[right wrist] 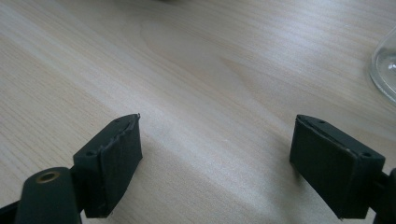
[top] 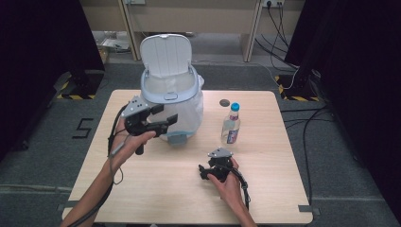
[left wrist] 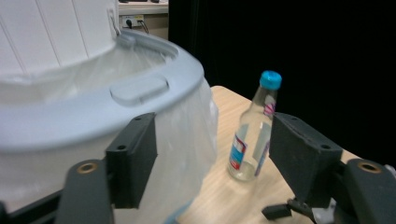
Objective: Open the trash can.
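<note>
A white bin (top: 188, 109) lined with a clear bag stands at the back middle of the wooden table (top: 156, 184), its lid (top: 165, 54) tipped up and back. Right of it stands a clear bottle (top: 231, 125) with a blue cap. My left gripper (top: 165, 114) hovers open in front of the bin's left side, its jaws pointing right. In the left gripper view the bin's rim (left wrist: 140, 88) is just past my left gripper (left wrist: 212, 154), with the bottle (left wrist: 252, 135) farther off. My right gripper (top: 204, 169) is open, low over bare wood in front of the bottle. The right gripper view shows my right gripper (right wrist: 217, 140) above the tabletop and the bottle's base (right wrist: 385, 70) at the edge.
A small dark round spot (top: 224, 102) marks the table behind the bottle. Black curtains flank both sides, and cables (top: 307, 123) trail over the grey floor at the right. Wooden furniture legs (top: 250, 33) stand beyond the table.
</note>
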The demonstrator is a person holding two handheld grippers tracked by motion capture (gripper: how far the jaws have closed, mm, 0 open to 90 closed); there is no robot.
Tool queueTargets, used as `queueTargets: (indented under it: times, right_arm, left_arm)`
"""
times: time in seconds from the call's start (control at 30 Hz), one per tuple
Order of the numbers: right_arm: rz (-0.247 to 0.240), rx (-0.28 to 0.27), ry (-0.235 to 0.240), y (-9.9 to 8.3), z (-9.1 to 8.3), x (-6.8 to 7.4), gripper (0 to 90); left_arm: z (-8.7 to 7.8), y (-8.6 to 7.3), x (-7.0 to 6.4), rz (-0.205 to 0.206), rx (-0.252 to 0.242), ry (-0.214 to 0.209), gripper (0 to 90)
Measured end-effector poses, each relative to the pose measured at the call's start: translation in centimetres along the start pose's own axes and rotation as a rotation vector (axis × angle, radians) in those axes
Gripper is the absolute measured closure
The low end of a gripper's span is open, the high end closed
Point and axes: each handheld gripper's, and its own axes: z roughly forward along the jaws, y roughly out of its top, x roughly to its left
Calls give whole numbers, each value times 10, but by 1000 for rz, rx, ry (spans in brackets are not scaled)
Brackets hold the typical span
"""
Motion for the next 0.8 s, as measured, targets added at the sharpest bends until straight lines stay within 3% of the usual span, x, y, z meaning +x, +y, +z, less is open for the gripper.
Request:
queueTargets:
  times: [0.23, 0.43, 0.57, 0.8]
  right_arm:
    - [-1, 0, 1, 0, 0, 0, 167]
    - [-2, 2, 4, 0, 0, 0, 164]
    - [-2, 3, 5, 0, 0, 0, 163]
    - [-3, 3, 6, 0, 0, 0, 163]
  left_arm:
    - [-5, -37, 2, -21, 26, 17, 145]
    - [-9, -61, 12, -24, 25, 17, 146]
    - [-10, -81, 18, -65, 20, 11, 149]
    - [-8, -117, 28, -58, 77, 37, 152]
